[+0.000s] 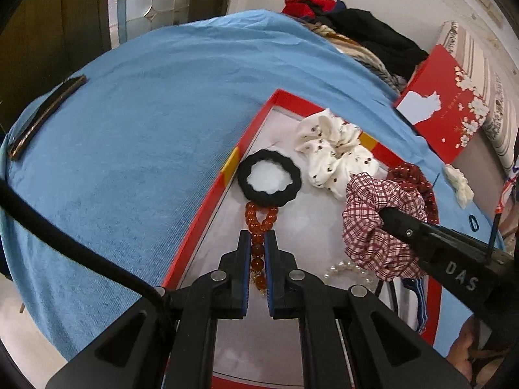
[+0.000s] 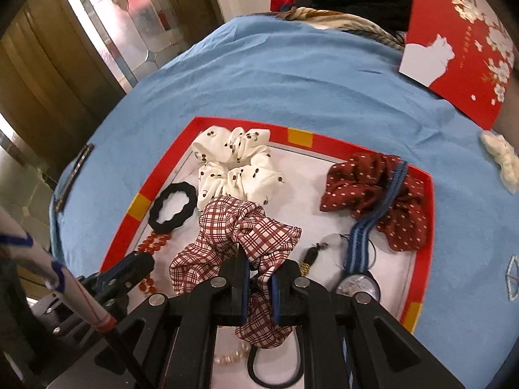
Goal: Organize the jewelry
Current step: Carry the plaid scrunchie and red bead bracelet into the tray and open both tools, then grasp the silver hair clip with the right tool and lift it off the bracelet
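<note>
Left gripper (image 1: pixel 258 243) is closed on the amber bead bracelet (image 1: pixel 259 227), whose strand runs between the fingers and lies on the white floor of the red tray (image 1: pixel 207 201). Right gripper (image 2: pixel 259 269) is clamped on the red plaid scrunchie (image 2: pixel 233 236), which bunches up over the fingers and blocks the tray floor beyond them.

Nearest the grippers, one pearl strand (image 2: pixel 232 355) and one black hair tie loop (image 2: pixel 275 379) lie partly under the plaid fabric. One wristwatch (image 2: pixel 356 283) with a blue striped strap rests to the right, its strap draped over the dark red dotted scrunchie (image 2: pixel 373 194). A small dark charm (image 2: pixel 311 256) lies just beside the watch.

Further in: one black ruffled hair band (image 1: pixel 269 178), touching the bead loop, and one white spotted scrunchie (image 1: pixel 334 152) at the far end. Scrunchies counted: three.

Outside the tray, on the blue cloth (image 1: pixel 146 123): one dark bar-shaped hair clip (image 1: pixel 45 115) at far left, one cream knitted piece (image 1: pixel 459 186) at right. One red lid with a white cat (image 2: pixel 460 48) stands beyond, beside a pile of clothes (image 1: pixel 356 32).
</note>
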